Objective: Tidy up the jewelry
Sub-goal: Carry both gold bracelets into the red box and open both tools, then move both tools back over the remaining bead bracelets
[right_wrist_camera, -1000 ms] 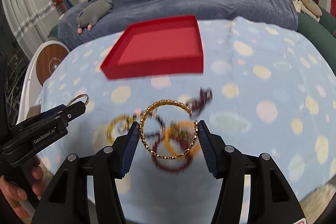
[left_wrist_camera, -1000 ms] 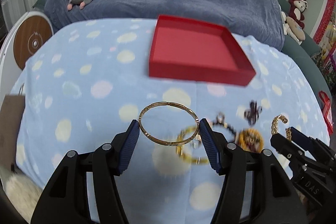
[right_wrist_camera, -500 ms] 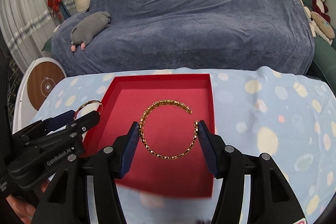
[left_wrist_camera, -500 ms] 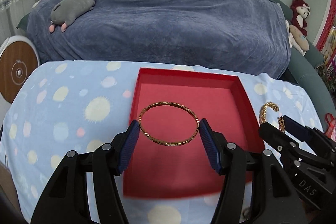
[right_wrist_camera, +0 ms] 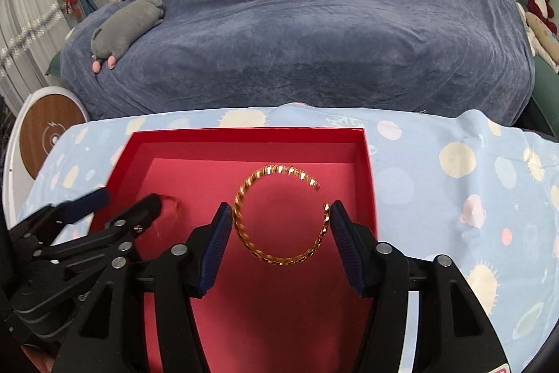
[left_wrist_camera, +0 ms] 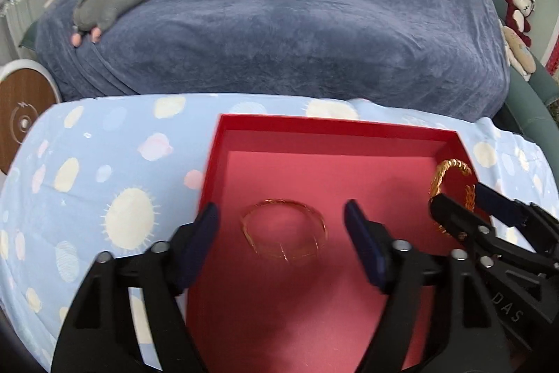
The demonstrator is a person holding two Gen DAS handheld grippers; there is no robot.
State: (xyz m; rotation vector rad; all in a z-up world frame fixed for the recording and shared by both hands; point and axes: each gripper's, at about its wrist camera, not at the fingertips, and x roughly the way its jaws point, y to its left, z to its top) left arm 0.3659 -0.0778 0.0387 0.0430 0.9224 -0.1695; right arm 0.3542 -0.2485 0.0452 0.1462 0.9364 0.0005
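Observation:
A red tray (left_wrist_camera: 335,128) (right_wrist_camera: 244,135) sits on the spotted blue cloth. My left gripper (left_wrist_camera: 281,224) is open above the tray; a thin gold bangle (left_wrist_camera: 284,238), blurred, lies or falls free between its fingers on the tray floor. My right gripper (right_wrist_camera: 281,221) is shut on a twisted gold open cuff bracelet (right_wrist_camera: 279,219), held above the tray's right half. The right gripper (left_wrist_camera: 457,198) with its cuff (left_wrist_camera: 445,177) shows at the right of the left wrist view. The left gripper (right_wrist_camera: 129,198) shows at the left of the right wrist view.
A large blue blanket-covered sofa (left_wrist_camera: 297,16) rises behind the table. A grey plush (left_wrist_camera: 111,0) lies on it. A round wooden disc (left_wrist_camera: 21,121) stands at the left. Plush toys (right_wrist_camera: 536,2) sit at the right.
My left gripper has opened and let go of the thin gold bangle, which now lies in the red tray. The right gripper still holds the cuff over the tray.

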